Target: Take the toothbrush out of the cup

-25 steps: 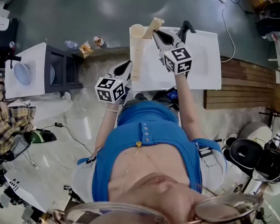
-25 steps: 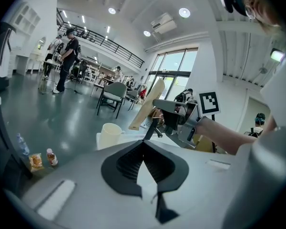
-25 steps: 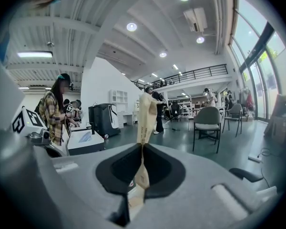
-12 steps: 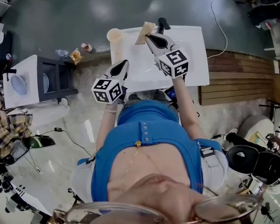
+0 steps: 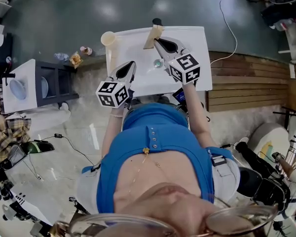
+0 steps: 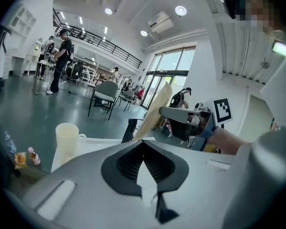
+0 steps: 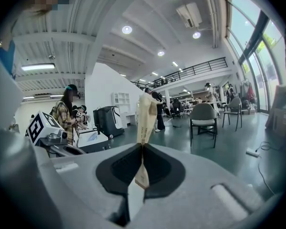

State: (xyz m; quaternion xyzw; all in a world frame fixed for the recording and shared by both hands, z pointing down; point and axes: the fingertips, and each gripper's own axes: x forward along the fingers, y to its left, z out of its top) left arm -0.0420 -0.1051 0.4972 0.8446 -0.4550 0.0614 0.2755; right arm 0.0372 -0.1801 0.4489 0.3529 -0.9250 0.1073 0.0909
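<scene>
Pinching a paper-wrapped toothbrush (image 7: 145,116), right tongs (image 5: 157,40); left tongs (image 5: 130,64) closed, empty; bristles hidden.

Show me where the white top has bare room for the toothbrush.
Bare: the right part of the white top, beyond the right gripper holding the tan paper-wrapped toothbrush. Crowded: left edge, by the cream cup and left gripper.

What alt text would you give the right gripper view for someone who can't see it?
The right claw, shut, pinches a toothbrush in a tan paper sleeve that stands upright between its jaws. Behind is a bright hall with a grey chair, people and a balcony; the left claw's marker cube shows at the left edge.
</scene>
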